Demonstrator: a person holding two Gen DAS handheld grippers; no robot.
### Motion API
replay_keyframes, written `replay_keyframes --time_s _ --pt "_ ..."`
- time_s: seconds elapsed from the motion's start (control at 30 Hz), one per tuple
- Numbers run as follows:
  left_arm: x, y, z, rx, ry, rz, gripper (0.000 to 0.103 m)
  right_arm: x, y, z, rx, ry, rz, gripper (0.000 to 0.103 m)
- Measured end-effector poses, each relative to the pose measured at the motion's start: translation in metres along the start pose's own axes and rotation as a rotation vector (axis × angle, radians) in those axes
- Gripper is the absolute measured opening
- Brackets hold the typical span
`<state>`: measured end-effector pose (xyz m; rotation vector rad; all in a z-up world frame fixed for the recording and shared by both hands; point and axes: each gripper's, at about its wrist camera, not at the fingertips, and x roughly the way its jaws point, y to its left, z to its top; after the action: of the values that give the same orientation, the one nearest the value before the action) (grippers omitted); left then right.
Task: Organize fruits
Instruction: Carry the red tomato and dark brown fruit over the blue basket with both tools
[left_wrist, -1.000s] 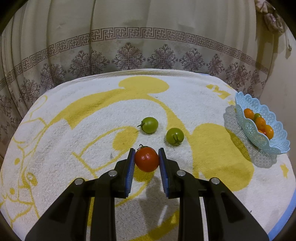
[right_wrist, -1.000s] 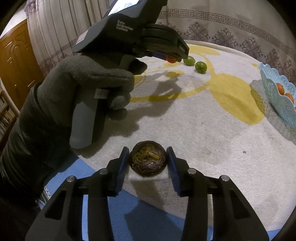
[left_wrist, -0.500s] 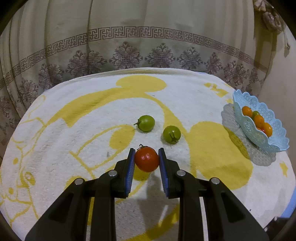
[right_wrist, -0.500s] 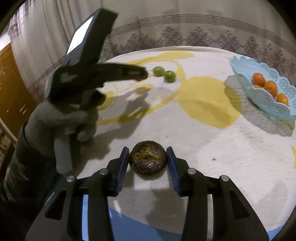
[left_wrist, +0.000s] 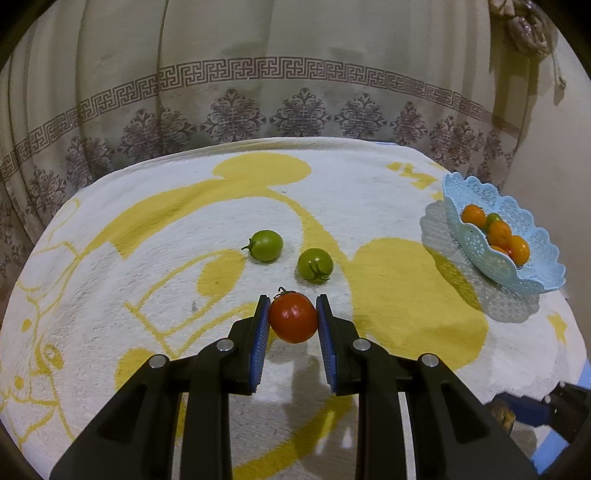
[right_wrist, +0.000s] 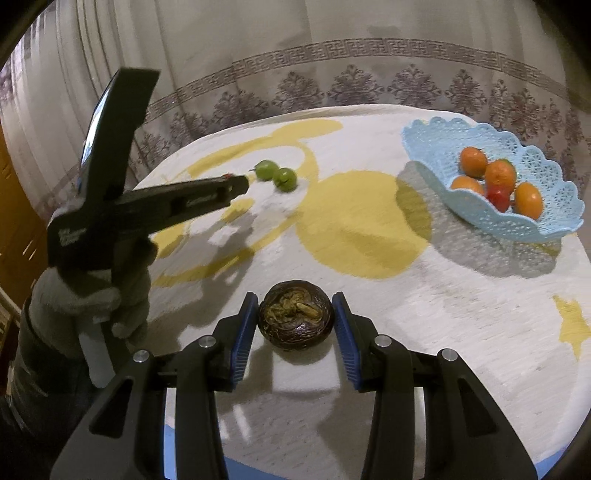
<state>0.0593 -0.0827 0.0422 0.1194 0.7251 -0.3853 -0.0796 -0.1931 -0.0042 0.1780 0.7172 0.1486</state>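
My left gripper (left_wrist: 291, 323) is shut on a red tomato (left_wrist: 293, 322) and holds it above the white and yellow blanket (left_wrist: 147, 258). Two green tomatoes (left_wrist: 266, 245) (left_wrist: 315, 264) lie just beyond it. My right gripper (right_wrist: 294, 319) is shut on a dark brown round fruit (right_wrist: 294, 318) near the blanket's front edge. A light blue lace basket (left_wrist: 517, 273) with several orange fruits stands at the right; it also shows in the right wrist view (right_wrist: 517, 221). The left gripper (right_wrist: 236, 184) shows in the right wrist view, held by a gloved hand (right_wrist: 85, 306).
A patterned curtain (left_wrist: 258, 92) hangs behind the blanket. A blue surface (right_wrist: 258, 469) lies under the blanket's front edge. A wooden cabinet (right_wrist: 14, 229) stands at the far left in the right wrist view.
The left gripper has lifted and pulled back a little with the red tomato. The right gripper has swung right with the dark fruit, bringing the basket more into view.
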Motion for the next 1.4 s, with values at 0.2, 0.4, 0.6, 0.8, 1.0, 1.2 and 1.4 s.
replay_keyframes --time_s 0.2,0.4,0.6,0.8,1.0,1.2,1.4 --pt "-0.001 -0.003 0.000 0.005 -0.001 -0.001 0.026 -0.004 -0.013 0.009 0.028 -0.028 -0.024 0.043" --pt "-0.002 -0.010 -0.001 0.020 -0.004 -0.002 0.026 -0.009 -0.023 0.016 0.041 -0.052 -0.044 0.043" --pt "-0.008 -0.020 0.001 0.046 -0.015 -0.004 0.026 -0.013 -0.029 0.023 0.041 -0.073 -0.058 0.043" --pt "-0.013 -0.031 0.004 0.071 -0.028 -0.007 0.026 -0.020 -0.041 0.031 0.052 -0.105 -0.078 0.043" --pt "-0.018 -0.042 0.008 0.089 -0.040 -0.013 0.026 -0.030 -0.055 0.040 0.078 -0.145 -0.099 0.043" --pt "-0.021 -0.059 0.014 0.113 -0.051 -0.020 0.026 -0.043 -0.072 0.051 0.102 -0.198 -0.129 0.043" --pt "-0.022 -0.077 0.023 0.136 -0.064 -0.031 0.026 -0.055 -0.099 0.061 0.160 -0.246 -0.159 0.043"
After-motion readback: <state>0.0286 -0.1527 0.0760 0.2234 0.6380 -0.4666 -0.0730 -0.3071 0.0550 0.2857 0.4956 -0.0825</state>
